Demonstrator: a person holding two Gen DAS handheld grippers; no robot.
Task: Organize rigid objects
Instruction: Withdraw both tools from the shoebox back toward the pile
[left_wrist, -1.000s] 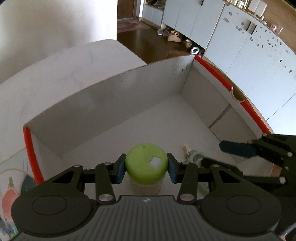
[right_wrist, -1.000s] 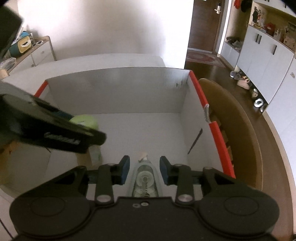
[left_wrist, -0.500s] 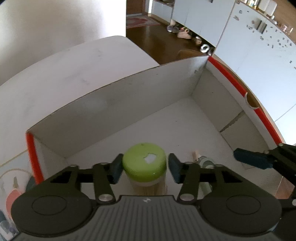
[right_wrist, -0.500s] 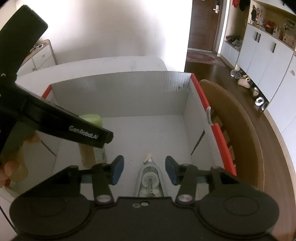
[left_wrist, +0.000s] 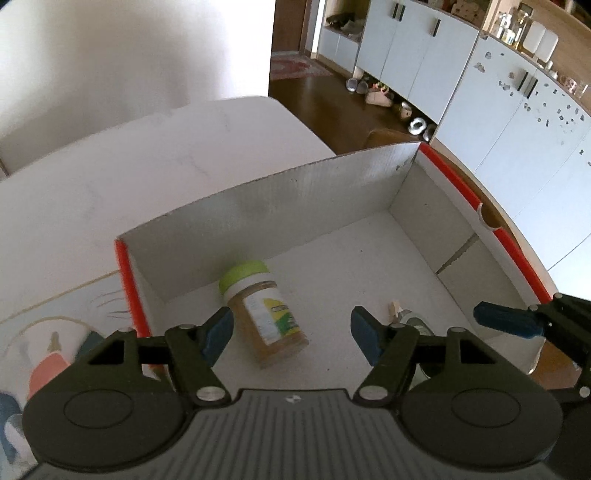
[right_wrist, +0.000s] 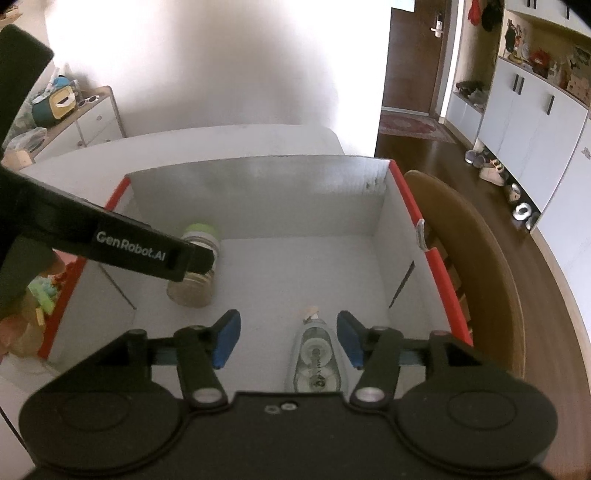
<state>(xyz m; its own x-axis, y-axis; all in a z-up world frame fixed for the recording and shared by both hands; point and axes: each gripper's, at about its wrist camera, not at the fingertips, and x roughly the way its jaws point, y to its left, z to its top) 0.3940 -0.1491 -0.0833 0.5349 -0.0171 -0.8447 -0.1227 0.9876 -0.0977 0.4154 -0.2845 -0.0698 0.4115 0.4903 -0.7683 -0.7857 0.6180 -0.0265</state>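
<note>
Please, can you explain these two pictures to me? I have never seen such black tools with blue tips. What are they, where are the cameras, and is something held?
A person holds two hand tools, each with two fingers and a camera looking along them. One picture comes from the left gripper, the other from the right gripper. Both look down into a white box with red edges on a white table. Inside lie a jar with a green lid, on its side, and a clear tape dispenser. Both sets of fingers are opening, and nothing is held.
</note>
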